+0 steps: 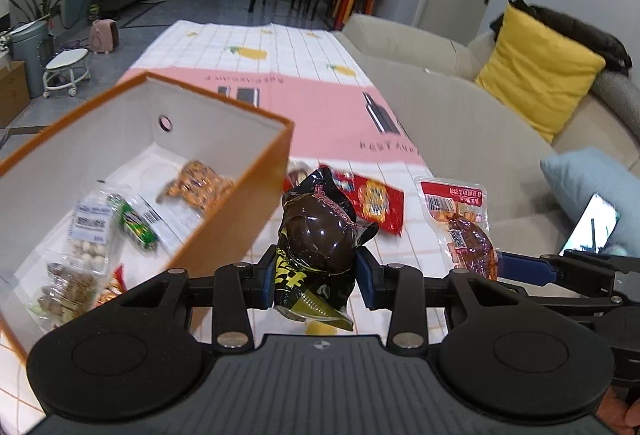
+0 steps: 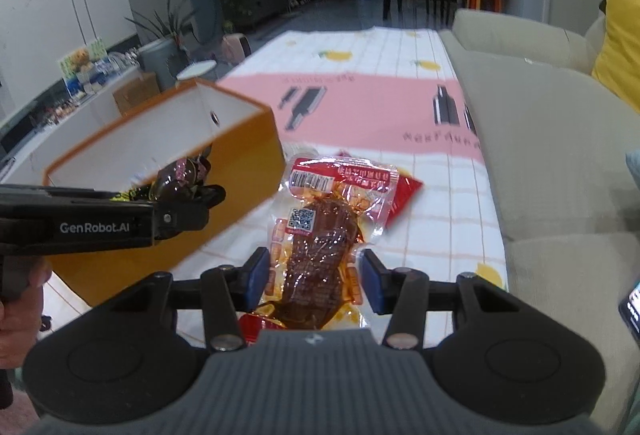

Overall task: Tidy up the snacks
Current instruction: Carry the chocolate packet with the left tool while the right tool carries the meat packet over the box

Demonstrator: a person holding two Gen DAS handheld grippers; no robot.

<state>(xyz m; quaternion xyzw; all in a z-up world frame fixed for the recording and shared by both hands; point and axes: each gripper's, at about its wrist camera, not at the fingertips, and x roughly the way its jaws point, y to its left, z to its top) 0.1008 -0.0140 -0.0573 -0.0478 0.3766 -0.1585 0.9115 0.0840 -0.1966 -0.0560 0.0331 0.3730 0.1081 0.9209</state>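
My left gripper [image 1: 316, 275] is shut on a dark brown snack packet [image 1: 320, 231] with a yellow and black lower end, held above the table just right of the orange box [image 1: 248, 203]. The box's white inside holds several snack packets. My right gripper [image 2: 316, 279] is shut on a clear, red-topped packet of brown meat [image 2: 320, 235], also off the table. In the right wrist view the left gripper [image 2: 200, 195] hangs with its dark packet [image 2: 180, 175] at the orange box's [image 2: 248, 163] near wall. The right gripper [image 1: 496, 263] and its meat packet [image 1: 460, 223] show at right in the left wrist view.
A red snack packet [image 1: 376, 203] lies on the white and pink tablecloth [image 1: 320, 51] beyond the held packets. A beige sofa [image 1: 460, 115] runs along the right with a yellow cushion [image 1: 536, 71], a blue cushion [image 1: 592, 187] and a lit phone [image 1: 592, 223]. A hand [image 2: 20, 311] holds the left gripper's handle.
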